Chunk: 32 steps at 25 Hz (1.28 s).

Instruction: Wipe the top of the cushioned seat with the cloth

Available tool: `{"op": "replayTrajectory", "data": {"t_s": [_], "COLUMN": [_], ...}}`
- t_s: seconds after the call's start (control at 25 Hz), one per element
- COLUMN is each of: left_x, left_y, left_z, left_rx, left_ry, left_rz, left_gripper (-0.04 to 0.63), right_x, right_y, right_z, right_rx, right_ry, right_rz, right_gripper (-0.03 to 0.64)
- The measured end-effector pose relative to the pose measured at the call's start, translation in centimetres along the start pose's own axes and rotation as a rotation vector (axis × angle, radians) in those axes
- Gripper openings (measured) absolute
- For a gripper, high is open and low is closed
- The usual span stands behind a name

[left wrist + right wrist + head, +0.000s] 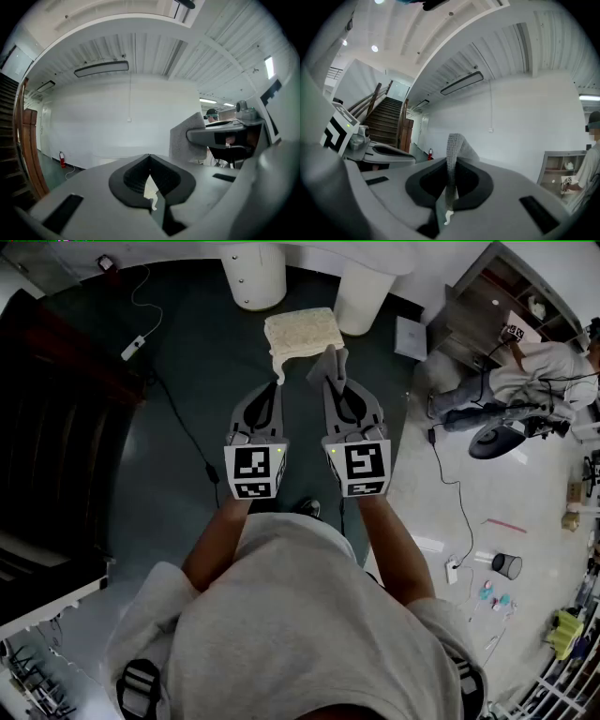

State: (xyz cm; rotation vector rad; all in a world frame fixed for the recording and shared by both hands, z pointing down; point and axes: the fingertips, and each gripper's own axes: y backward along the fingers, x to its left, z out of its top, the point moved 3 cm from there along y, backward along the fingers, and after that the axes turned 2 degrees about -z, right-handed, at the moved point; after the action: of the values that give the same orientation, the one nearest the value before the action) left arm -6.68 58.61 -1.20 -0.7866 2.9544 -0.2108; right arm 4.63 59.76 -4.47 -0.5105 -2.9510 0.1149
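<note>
The cushioned seat (302, 332) is a cream, square-topped stool on the dark floor, straight ahead of both grippers. In the head view my right gripper (333, 376) is shut on a grey cloth (330, 362) that sticks up past its tips, just short of the seat's near edge. The right gripper view shows the cloth (452, 154) pinched upright in my right gripper (449, 187). My left gripper (278, 382) is shut with nothing in it, its tips by the seat's near left corner. In the left gripper view my left gripper (151, 180) has its jaws together, and the cloth (186, 138) shows to the right.
Two white cylinders (253, 276) (367, 296) stand behind the seat. A person (525, 381) works at a shelf at the right. A cable (178, 418) runs over the floor on the left, beside a dark staircase (56, 399). A cup (507, 565) and small items lie at the right.
</note>
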Motion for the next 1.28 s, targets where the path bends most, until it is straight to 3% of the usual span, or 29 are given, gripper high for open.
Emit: {"op": "replayTrajectory", "data": {"t_s": [0.36, 0.52, 0.68, 1.04, 1.16, 1.28], "left_x": [-0.8, 1.1, 3.1, 11.1, 14.3, 16.7], "left_y": [0.3, -1.5, -5.5, -15.4, -17.0, -18.1], "left_z": [-2.4, -3.7, -5.2, -5.0, -5.9, -6.8], "left_rx": [0.09, 0.142, 0.203, 0.233, 0.256, 0.266], "left_ry": [-0.055, -0.071, -0.157, -0.178, -0.169, -0.214], "left_rz": [-0.042, -0.151, -0.266, -0.337, -0.348, -0.38], "left_gripper": [0.014, 0.014, 0.014, 0.014, 0.014, 0.014], "right_x": [-0.6, 0.6, 1.5, 1.1, 2.2, 3.4], "right_y": [-0.2, -2.6, -6.0, -16.8, -20.5, -23.3], "right_z": [-2.4, -3.3, -4.5, -4.9, -5.3, -6.2], "right_rx": [0.021, 0.045, 0.094, 0.215, 0.252, 0.301], "right_ry": [0.007, 0.092, 0.192, 0.311, 0.31, 0.366], "right_rz": [0.037, 0.101, 0.178, 0.323, 0.344, 0.387], "right_gripper": [0.021, 0.021, 0.021, 0.021, 0.021, 0.021]}}
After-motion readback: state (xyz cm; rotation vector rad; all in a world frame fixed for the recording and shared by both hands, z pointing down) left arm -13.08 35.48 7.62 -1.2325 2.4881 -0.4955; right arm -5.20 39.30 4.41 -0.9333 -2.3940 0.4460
